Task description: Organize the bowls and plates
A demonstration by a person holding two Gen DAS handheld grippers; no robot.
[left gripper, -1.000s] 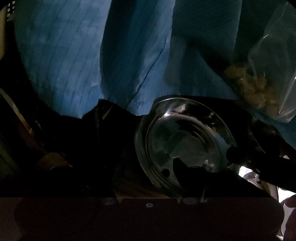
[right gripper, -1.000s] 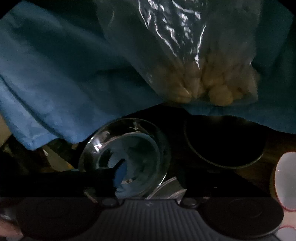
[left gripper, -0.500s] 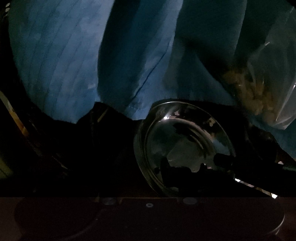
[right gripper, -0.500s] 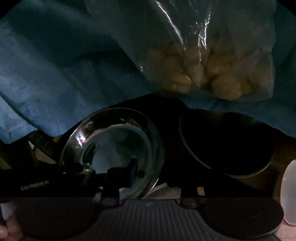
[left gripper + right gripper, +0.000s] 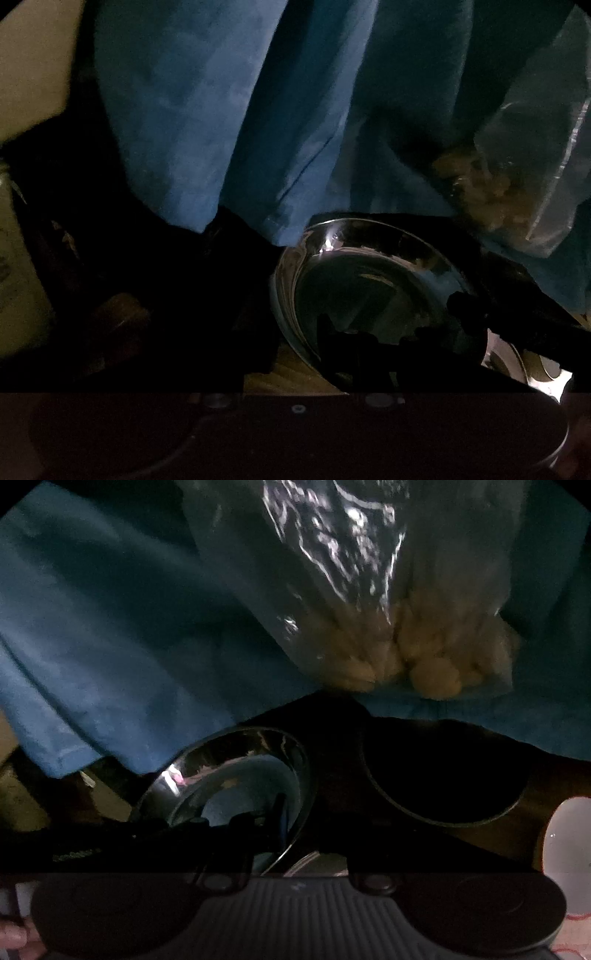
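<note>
1. The right gripper (image 5: 467, 308) has its jaws together, where a second ago they stood well apart; in the left wrist view its tip sits on the far-right rim of the steel bowl (image 5: 369, 288), so I judge it pinched on that rim
2. The left gripper (image 5: 343, 350) is closing, with the near rim of the same bowl between its jaws: one finger (image 5: 328, 328) shows dark inside the bowl, the other is lost in shadow below it (whether the pads press yet, I cannot tell)
3. The bowl itself is over the wooden surface (image 5: 295, 376), tipped towards the cameras more than it was half a second ago, and a second metal rim (image 5: 304, 860) peeks out beneath its edge
4. Meaning for the task: the reach is over and the grasp is nearly made from both sides, so a lift to a stacking spot looks next
5. Further out: a dark round dish (image 5: 443, 775) just right of the bowl, a white bowl (image 5: 565, 842) at the far right, and behind them blue cloth (image 5: 221, 129) and a clear bag of pale lumps (image 5: 424, 657)
</note>
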